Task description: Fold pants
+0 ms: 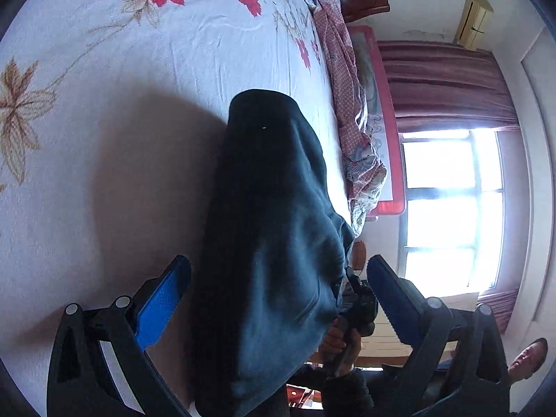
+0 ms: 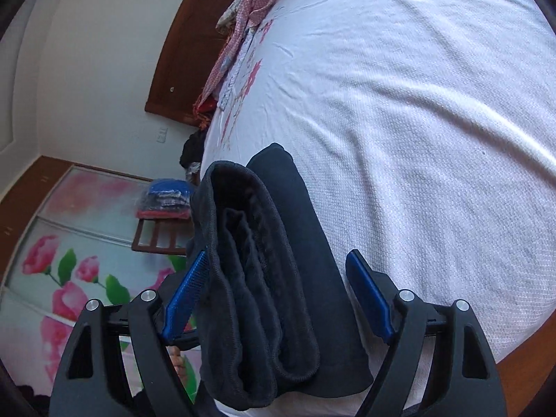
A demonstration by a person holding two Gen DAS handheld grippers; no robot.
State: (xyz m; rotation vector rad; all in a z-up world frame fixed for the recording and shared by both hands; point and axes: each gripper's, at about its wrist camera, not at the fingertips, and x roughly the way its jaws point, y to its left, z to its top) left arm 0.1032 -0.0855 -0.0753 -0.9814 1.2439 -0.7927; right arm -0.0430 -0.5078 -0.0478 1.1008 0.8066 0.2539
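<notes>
Dark navy pants [image 1: 271, 208] lie folded in a thick bundle on the white flowered bedsheet [image 1: 139, 69]. My left gripper [image 1: 278, 260] straddles one end of the bundle, jaws wide, and neither blue pad presses the cloth. In the right wrist view the pants [image 2: 278, 243] show their stacked folds and a ribbed hem. My right gripper [image 2: 279, 253] stands open around them; its left pad [image 2: 187, 292] brushes the outer fold and its right pad [image 2: 368, 295] stays apart. The right gripper's body [image 1: 358, 299] and the hand holding it [image 1: 340, 344] show beyond the bundle in the left wrist view.
A pink patterned quilt [image 1: 347, 80] is bunched along the bed's far edge. A bright window [image 1: 451, 208] with maroon curtains is beyond it. A person [image 1: 528, 358] sits low at the right. A rose-printed wardrobe [image 2: 69, 260] and a chair with stacked clothes [image 2: 166, 201] stand beside the bed.
</notes>
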